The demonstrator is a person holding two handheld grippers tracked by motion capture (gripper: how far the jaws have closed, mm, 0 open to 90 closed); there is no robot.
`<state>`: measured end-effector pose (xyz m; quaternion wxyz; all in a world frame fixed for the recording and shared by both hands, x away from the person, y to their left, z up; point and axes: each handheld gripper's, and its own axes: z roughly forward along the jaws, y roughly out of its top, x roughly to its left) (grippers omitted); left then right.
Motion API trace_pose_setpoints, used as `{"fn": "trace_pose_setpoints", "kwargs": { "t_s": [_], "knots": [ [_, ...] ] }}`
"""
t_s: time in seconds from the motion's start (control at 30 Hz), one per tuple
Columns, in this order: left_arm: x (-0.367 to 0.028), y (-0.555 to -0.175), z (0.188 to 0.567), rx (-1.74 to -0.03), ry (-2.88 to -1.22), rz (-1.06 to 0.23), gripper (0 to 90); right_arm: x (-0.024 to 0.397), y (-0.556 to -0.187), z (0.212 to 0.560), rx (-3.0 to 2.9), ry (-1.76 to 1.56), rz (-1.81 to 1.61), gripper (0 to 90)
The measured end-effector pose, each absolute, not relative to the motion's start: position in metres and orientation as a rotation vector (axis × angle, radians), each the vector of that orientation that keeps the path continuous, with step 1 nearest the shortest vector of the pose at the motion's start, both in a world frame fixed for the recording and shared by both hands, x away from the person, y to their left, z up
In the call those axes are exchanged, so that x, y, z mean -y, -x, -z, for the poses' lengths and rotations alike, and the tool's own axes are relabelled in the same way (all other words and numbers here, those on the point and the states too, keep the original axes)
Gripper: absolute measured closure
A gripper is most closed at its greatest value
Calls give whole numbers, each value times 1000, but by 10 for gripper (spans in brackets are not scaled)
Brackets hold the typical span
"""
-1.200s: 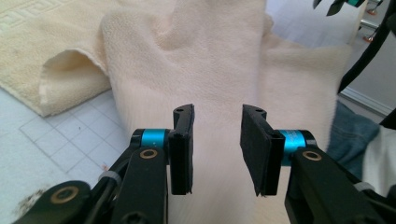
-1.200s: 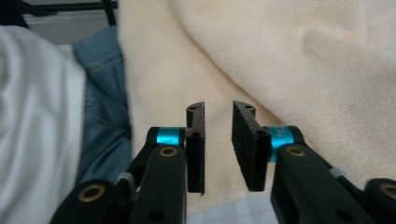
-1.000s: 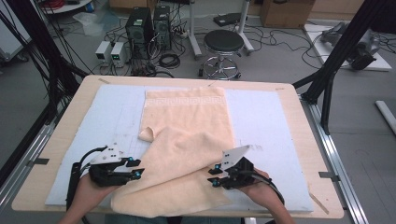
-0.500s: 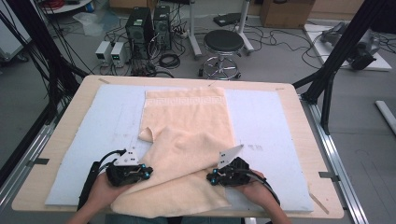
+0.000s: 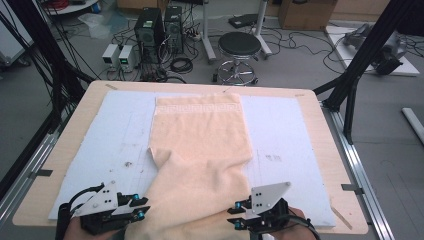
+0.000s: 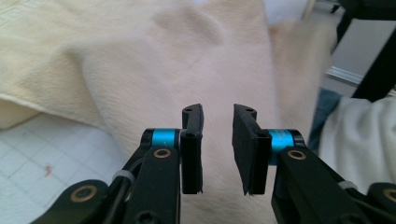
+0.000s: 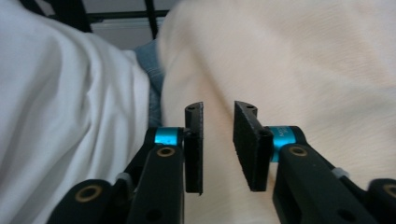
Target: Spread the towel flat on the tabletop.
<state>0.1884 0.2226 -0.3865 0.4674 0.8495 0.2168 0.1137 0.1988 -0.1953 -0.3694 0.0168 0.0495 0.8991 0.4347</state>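
Observation:
A peach towel [image 5: 200, 135] lies lengthwise on the pale blue mat [image 5: 290, 135], its patterned far hem flat and its near half rumpled and drawn over the table's near edge. My left gripper [image 5: 141, 208] sits at the towel's near left side and my right gripper [image 5: 235, 215] at its near right side. In the left gripper view the left gripper [image 6: 218, 112] is open, towel [image 6: 154, 60] beyond the gap. The right gripper [image 7: 218, 109] likewise is open over towel [image 7: 303, 65]. Both pairs of jaws have just been opening, with nothing pinched between them.
The wooden table [image 5: 320, 130] carries the mat. A person's white garment [image 7: 60, 107] hangs close beside the right gripper. Behind the table stand a black stool [image 5: 240, 50], computer cases [image 5: 150, 30] and cables on the floor. Black frame posts [image 5: 360, 65] rise at the right.
Both grippers drew back toward the table's near edge. The towel's near end, spread wide before, now lies narrower and hangs over that edge.

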Motion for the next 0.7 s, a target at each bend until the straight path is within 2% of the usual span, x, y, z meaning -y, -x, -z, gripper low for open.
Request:
{"fn": "trace_pose_setpoints", "kwargs": {
  "t_s": [0.13,0.2,0.27,0.37,0.43,0.47,0.53,0.6,0.7],
  "knots": [
    [-224,-212,400,-584,-2094,-295,714,196,-224,380,-2760,-239,-1263,688],
    [-223,-230,408,-611,-2108,-286,705,195,-247,398,-2763,-302,-1158,675],
    [-223,-243,413,-640,-2112,-296,695,196,-253,403,-2762,-318,-1149,668],
    [-224,-266,422,-698,-2103,-192,620,197,-272,418,-2781,-396,-1173,622],
    [-220,-273,428,-689,-2119,-136,616,193,-277,425,-2813,-387,-1139,627],
    [-217,-273,430,-678,-2131,-119,652,191,-278,428,-2819,-371,-1123,667],
    [-210,-271,433,-644,-2163,-114,793,187,-278,431,-2850,-352,-1131,789],
    [-209,-266,432,-657,-2162,-134,828,186,-276,430,-2855,-334,-1124,831],
    [-218,-256,421,-688,-2135,-169,838,187,-270,425,-2854,-321,-1147,841]
  ]
}}
